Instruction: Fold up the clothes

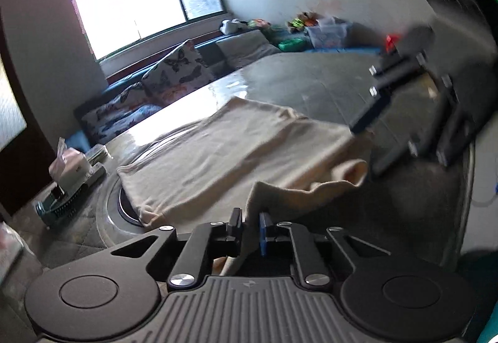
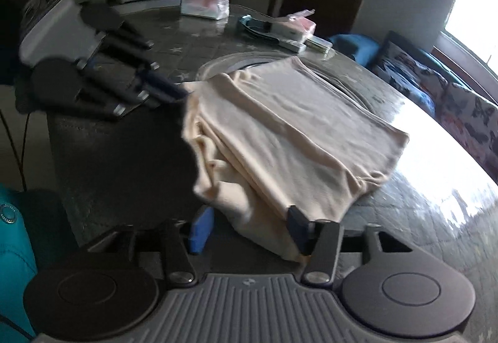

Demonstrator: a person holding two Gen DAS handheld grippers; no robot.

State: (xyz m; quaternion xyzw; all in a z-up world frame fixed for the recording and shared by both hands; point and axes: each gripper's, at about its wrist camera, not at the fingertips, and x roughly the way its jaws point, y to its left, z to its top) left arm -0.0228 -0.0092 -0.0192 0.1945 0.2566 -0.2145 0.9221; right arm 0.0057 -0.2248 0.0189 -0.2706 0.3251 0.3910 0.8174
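Looking along our left gripper, we see its two fingers drawn close together with a fold of the cream garment pinched between the pads, the cloth rising from the jaws and running away across the table. The garment lies partly folded on the dark quilted tabletop, its flat upper layer spread toward the bright window side and a looser, rumpled layer bunched along the near edge. From the right wrist view, our right gripper stands with its jaws apart, the blue pads on either side of the garment's near corner; the right-hand pad sits against the cloth while the left-hand pad stands clear of it, so the fabric is between the jaws but not squeezed. No earlier view is on hand, so we tell only how the jaws stand. The other gripper shows in each view, blurred, beside the cloth's edge. Farther back on the table sit a tissue pack and a small basket with boxes, well apart from the garment. A butterfly-print cushion rests on the bench under the window.
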